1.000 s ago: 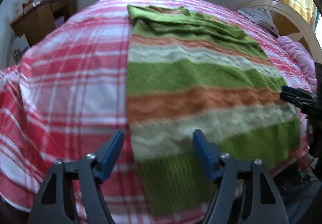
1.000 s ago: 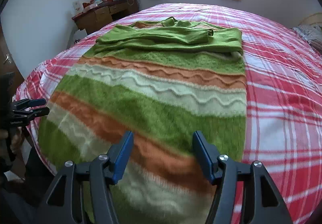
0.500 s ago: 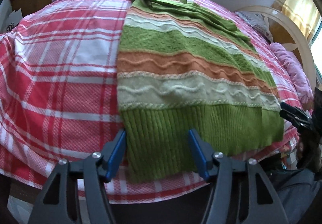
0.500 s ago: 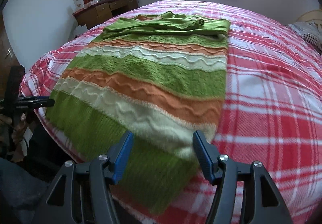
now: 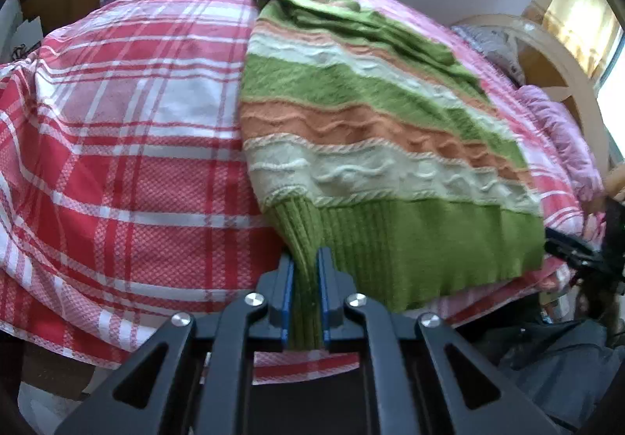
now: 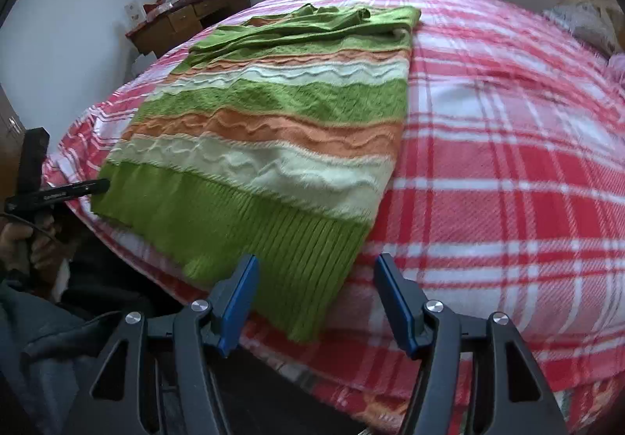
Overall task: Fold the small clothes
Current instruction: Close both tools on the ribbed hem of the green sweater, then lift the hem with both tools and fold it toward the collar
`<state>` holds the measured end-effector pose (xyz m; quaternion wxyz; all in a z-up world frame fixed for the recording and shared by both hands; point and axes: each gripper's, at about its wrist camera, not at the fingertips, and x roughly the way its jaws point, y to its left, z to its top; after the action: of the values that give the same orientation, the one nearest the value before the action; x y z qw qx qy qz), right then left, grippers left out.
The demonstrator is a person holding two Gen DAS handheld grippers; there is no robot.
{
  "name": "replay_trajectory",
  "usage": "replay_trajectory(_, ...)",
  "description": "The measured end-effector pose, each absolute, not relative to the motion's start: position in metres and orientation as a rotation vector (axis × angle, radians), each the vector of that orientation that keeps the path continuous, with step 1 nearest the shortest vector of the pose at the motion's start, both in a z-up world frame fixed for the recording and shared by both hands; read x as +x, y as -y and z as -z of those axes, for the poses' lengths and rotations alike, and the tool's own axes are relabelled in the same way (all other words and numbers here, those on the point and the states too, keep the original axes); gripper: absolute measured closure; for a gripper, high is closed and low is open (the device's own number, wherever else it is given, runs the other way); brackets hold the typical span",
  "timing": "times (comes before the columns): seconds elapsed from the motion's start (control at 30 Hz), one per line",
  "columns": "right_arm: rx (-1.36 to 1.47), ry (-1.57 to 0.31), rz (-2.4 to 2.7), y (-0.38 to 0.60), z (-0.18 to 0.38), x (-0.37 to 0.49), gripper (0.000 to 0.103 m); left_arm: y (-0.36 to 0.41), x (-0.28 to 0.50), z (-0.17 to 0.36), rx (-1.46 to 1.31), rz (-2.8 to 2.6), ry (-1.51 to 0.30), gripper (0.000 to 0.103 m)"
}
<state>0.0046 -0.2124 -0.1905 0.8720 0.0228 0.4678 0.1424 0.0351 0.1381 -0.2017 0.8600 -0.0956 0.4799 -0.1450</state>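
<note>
On the checked bed (image 5: 117, 169), my left gripper (image 5: 304, 294) just pinched the sweater (image 5: 351, 145) corner, right gripper (image 6: 314, 298) spread wide, so folding can start.

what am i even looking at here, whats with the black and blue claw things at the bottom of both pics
Those are tools, not a robot: a person holds one hand-held gripper in each hand, and each carries a wide-angle camera looking forward along its two blue-padded fingers. So each picture comes from one gripper.

Both show a bed with a red and white plaid bedspread. On it lies a striped knit sweater in green, orange and cream, its ribbed green hem nearest the cameras.

In the left view, the left hand-held gripper has pinched one corner of that hem between its pads. In the right view, the right hand-held gripper is open, with the other hem corner between its fingers but not gripped.

A wooden desk stands by the far wall.
</note>
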Motion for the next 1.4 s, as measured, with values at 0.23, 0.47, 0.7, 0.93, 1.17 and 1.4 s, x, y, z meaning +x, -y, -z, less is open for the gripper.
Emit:
replay_trajectory(0.23,0.220,-1.022,-0.360,0.224,0.201,0.005,0.041,-0.141,0.035,0.204,-0.232,0.319,-0.998,0.092)
replay_trajectory(0.47,0.254,-1.029,-0.376,0.226,0.212,0.006,0.066,-0.139,0.036,0.212,-0.251,0.320,-1.025,0.087)
replay_trajectory(0.7,0.354,-0.937,-0.507,0.236,0.188,0.003,0.095,-0.156,0.035,0.182,-0.340,0.396,-0.922,0.093)
replay_trajectory(0.93,0.445,-0.857,-0.540,0.245,0.169,0.011,0.096,-0.168,0.035,0.169,-0.432,0.435,-0.868,0.093)
replay_trajectory(1.17,0.491,-0.797,-0.561,0.253,0.148,0.018,0.097,-0.169,0.040,0.159,-0.494,0.466,-0.842,0.093)
replay_trajectory(1.4,0.490,-0.722,-0.587,0.254,0.120,0.031,0.098,-0.174,0.045,0.139,-0.545,0.482,-0.788,0.093)
